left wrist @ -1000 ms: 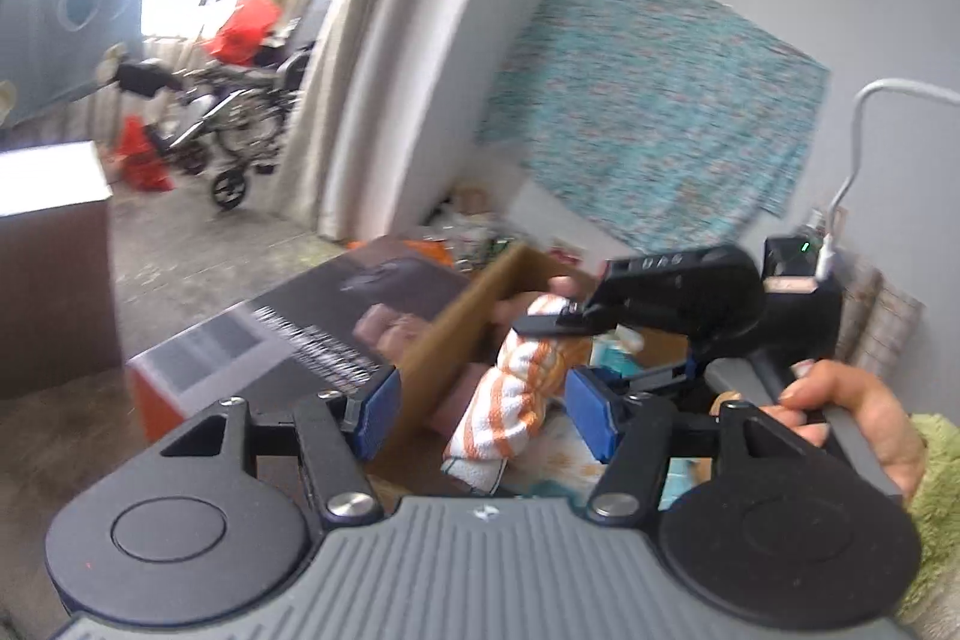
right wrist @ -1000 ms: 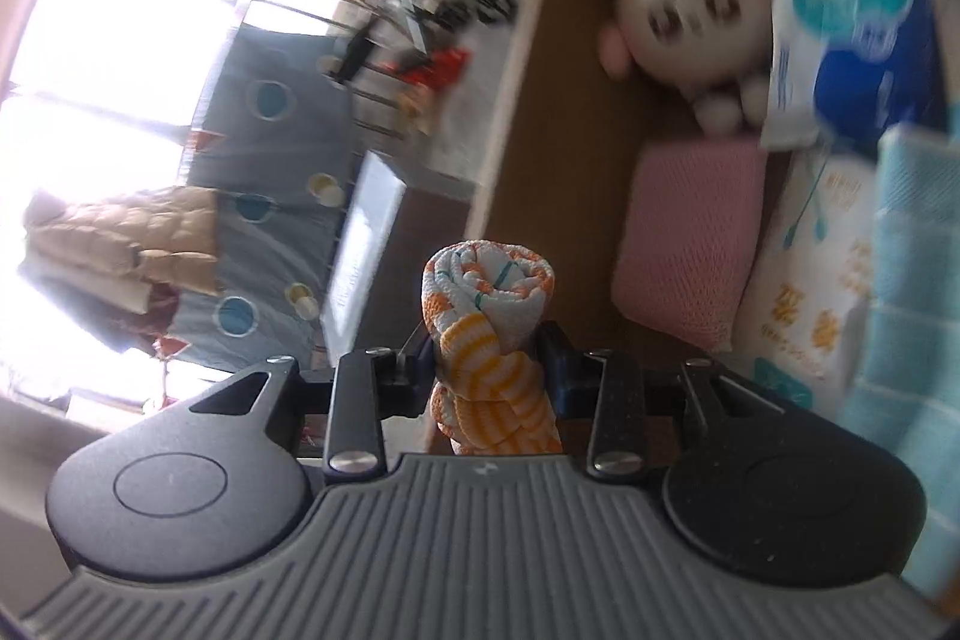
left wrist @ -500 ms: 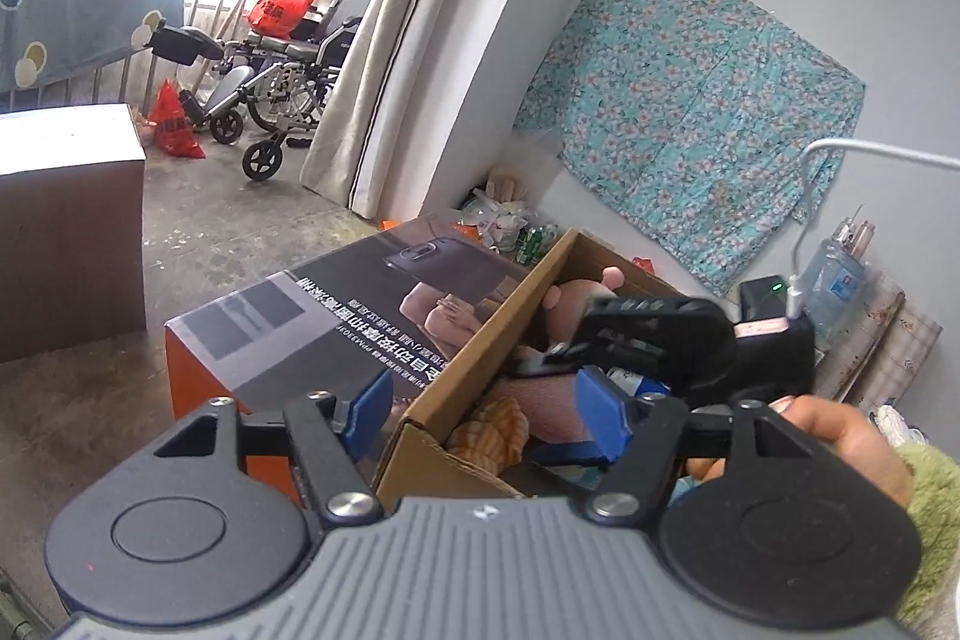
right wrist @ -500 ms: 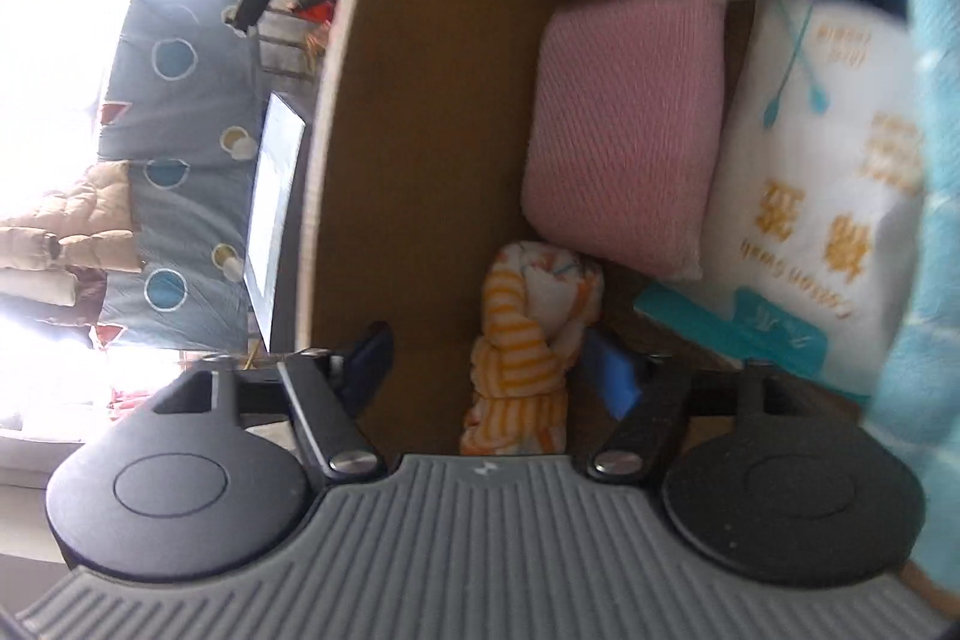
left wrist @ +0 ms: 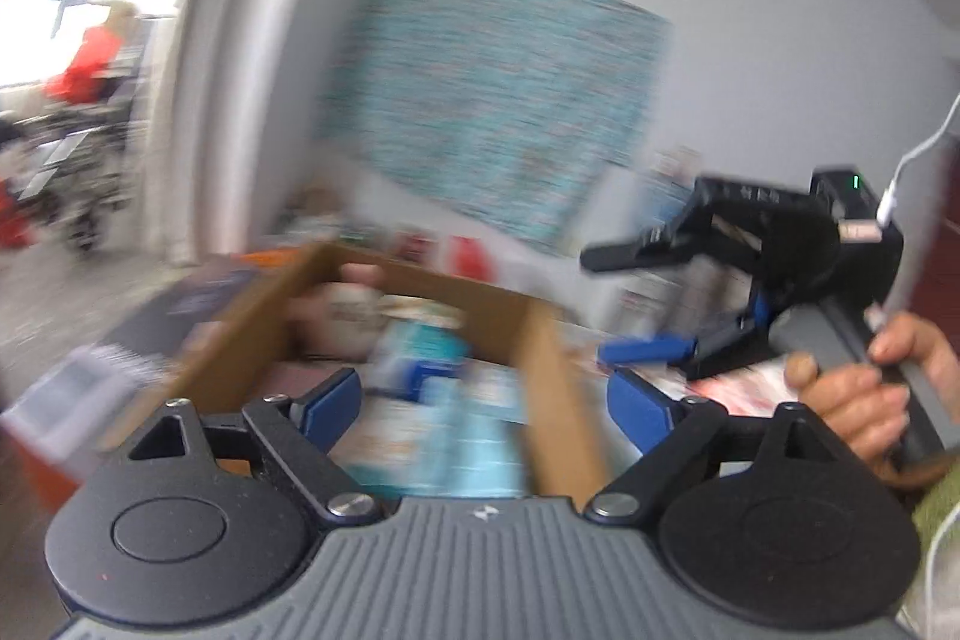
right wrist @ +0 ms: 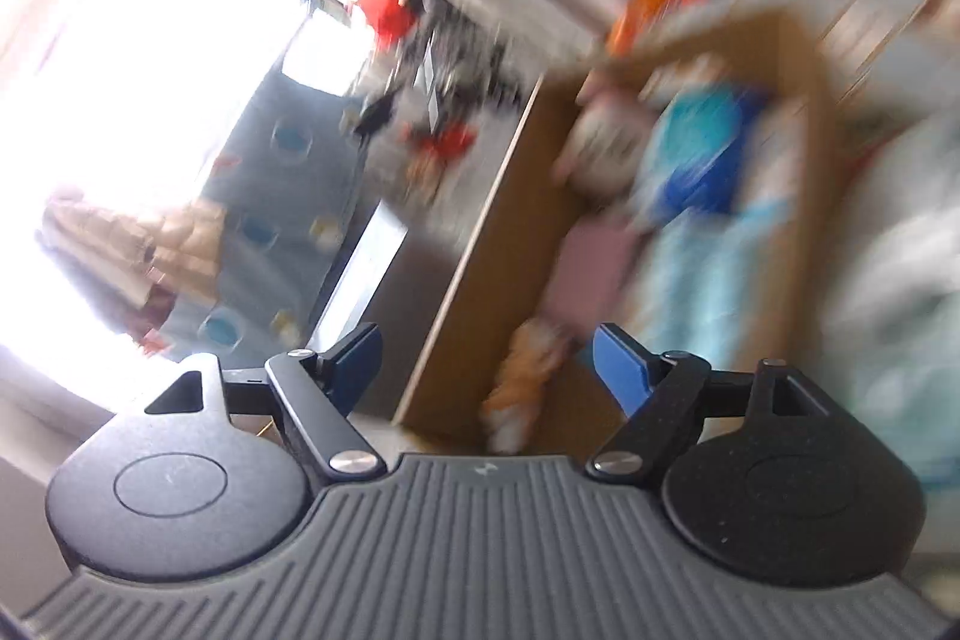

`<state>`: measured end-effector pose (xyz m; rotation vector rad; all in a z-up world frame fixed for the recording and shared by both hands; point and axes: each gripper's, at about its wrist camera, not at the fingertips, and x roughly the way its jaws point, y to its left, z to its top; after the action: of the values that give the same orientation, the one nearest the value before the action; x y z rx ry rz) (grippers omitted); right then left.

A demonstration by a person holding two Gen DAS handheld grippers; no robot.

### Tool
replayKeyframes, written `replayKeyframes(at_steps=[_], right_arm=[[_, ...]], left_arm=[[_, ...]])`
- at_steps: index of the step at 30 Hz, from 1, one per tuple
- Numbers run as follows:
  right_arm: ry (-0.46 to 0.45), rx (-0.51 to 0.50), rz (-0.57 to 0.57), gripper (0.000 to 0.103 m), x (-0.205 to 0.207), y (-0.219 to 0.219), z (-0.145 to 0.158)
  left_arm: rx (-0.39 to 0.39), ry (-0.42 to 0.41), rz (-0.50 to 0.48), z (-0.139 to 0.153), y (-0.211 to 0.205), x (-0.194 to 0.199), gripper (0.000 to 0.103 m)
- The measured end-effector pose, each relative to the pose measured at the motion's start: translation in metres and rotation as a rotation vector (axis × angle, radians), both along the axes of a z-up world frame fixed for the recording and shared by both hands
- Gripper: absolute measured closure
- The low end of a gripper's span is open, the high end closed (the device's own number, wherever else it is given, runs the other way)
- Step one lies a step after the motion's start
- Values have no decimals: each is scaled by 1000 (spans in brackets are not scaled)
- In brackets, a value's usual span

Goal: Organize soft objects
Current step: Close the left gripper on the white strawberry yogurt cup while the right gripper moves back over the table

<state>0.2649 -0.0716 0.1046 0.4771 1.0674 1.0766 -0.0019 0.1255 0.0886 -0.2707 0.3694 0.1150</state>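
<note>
Towel, rolled [right wrist: 521,379], orange-and-white striped, lies inside the cardboard box [right wrist: 474,280] against its long left wall, near the corner closest to the right wrist camera. It is a soft, lumpy roll, paler at the near end and more orange farther in; motion blur hides the finer pattern. Its long axis runs roughly along the box wall, one end toward the camera and the other toward the pink knitted pad [right wrist: 591,274] that lies just beyond it. Past the pad sits a pale plush toy [right wrist: 606,142], and to the right are blue and light-blue packets [right wrist: 702,160], all blurred.

The right gripper [right wrist: 487,361] has its blue-padded jaws spread wide and grips nothing; the towel shows between them but clear of both pads. In the left wrist view, a hand [left wrist: 870,394] holds this gripper [left wrist: 612,304] to the right of the box.

The left gripper [left wrist: 485,397] is also spread wide and empty, looking across the box [left wrist: 252,334], where the contents show only as a smear of blue and white. I cannot make out the towel in that view. A patterned teal cloth [left wrist: 492,112] hangs on the wall behind.
</note>
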Motion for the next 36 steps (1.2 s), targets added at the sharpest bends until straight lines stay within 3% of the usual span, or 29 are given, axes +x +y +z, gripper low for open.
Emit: replayKeyframes(at_steps=[3, 5, 9, 13, 16, 18, 22, 26, 32, 36], right_arm=[[-113, -21, -148, 20, 2, -80, 20], [-142, -53, -240, 20, 5, -127, 19], [-95, -101, -395, 20, 22, -203, -10], [-59, -80, -500, 25, 37, -248, -42], [-99, -85, -558, 35, 44, -257, -61], [-141, -107, -584, 39, 46, -265, -71], [-163, -124, -588, 43, 52, -274, -91], [-204, -206, -546, 44, 50, -271, -98], [-259, -264, -484, 43, 40, -251, -114], [-323, -345, -454, 44, 34, -240, -123]], left_arm=[[32, 13, -147, -1, -43, 30, 12], [61, 35, -221, -5, -73, 53, 12], [97, 86, -360, -13, -127, 98, 12], [161, 176, -490, -13, -171, 153, 12], [210, 281, -541, -16, -192, 201, 12], [217, 363, -522, -18, -195, 233, 13], [176, 477, -436, -22, -180, 288, 15], [134, 543, -429, -22, -182, 337, 14], [77, 747, -530, -62, -218, 403, 12], [100, 839, -548, -94, -239, 424, 12]])
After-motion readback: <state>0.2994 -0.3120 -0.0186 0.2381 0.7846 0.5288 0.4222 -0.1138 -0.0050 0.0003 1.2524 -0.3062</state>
